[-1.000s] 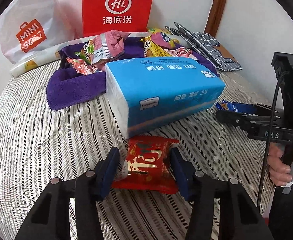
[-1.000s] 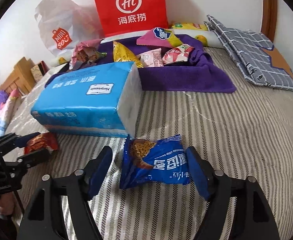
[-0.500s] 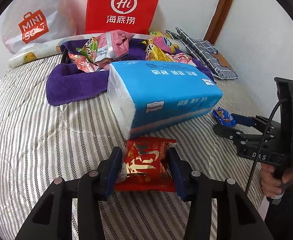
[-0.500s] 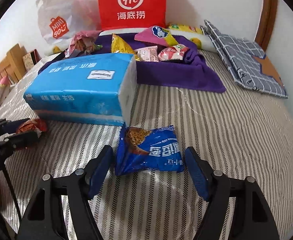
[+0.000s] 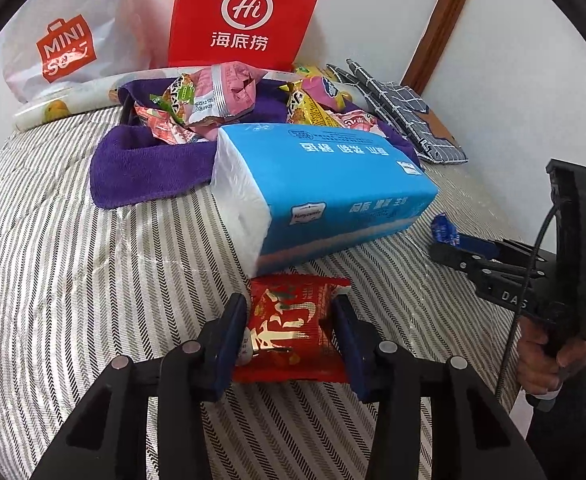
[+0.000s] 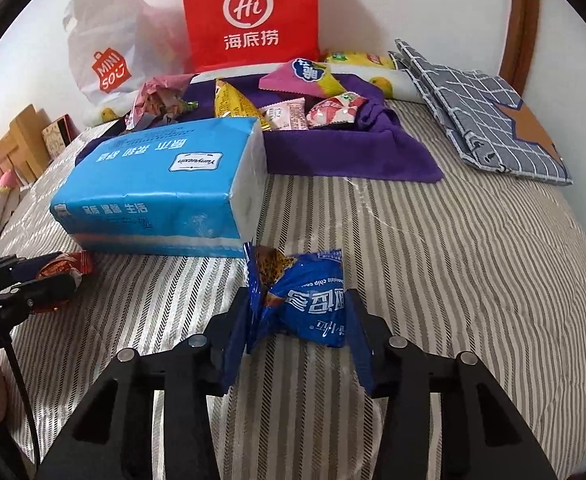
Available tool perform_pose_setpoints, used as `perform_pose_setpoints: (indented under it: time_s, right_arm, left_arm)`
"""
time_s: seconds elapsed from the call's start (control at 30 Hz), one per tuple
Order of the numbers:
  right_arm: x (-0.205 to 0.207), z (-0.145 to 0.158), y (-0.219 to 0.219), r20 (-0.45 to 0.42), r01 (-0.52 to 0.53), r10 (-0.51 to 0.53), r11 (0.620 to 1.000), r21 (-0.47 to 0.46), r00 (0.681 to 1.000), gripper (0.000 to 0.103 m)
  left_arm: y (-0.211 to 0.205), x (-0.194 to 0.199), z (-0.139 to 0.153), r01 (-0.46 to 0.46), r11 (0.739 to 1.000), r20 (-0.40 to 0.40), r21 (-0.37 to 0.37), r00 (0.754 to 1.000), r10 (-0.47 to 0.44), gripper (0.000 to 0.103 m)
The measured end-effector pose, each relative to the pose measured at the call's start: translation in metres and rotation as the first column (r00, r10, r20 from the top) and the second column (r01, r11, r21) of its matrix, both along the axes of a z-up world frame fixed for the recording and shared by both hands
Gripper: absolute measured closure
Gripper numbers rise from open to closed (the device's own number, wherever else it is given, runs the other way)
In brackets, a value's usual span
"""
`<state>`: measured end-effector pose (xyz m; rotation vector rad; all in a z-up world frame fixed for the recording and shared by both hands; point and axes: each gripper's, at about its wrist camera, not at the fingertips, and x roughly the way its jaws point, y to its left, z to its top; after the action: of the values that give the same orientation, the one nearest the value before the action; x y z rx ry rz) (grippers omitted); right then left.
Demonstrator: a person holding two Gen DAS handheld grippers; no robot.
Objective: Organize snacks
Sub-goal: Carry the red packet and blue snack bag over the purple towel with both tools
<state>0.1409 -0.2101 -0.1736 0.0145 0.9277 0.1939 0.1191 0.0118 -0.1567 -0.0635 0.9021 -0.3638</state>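
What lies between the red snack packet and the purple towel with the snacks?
The blue tissue pack lies between the red snack packet and the purple towel, as the left wrist view shows.

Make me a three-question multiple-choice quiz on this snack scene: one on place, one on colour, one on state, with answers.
1. The blue tissue pack lies:
A. in front of the purple towel
B. in the red bag
C. on the checked cloth

2. The snack packet in the left gripper is:
A. green
B. red
C. white

3. The right gripper is:
A. wide open, empty
B. out of view
C. shut on the blue cookie packet

Answers: 1 A, the towel lies behind it. 2 B, red wrapper with gold print. 3 C, the packet is crumpled between the pads.
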Motion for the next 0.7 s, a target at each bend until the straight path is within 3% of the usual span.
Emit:
perform_pose_setpoints:
  time_s: [0.37, 0.7]
  right_arm:
    - [-0.018, 0.004, -0.013, -0.018, 0.025, -0.025, 0.999, 0.032, 1.000, 0.062]
    - [-0.030, 0.024, -0.015, 0.025, 0.016, -0.017, 0.999, 0.049, 1.000, 0.062]
  left_arm:
    - [-0.003, -0.005, 0.002, 0.002, 1.000, -0.003, 0.010, 1.000, -0.002, 0.061]
    - [-0.014, -0.022, 0.017, 0.022, 1.000, 0.009, 0.000, 1.000, -0.022, 0.061]
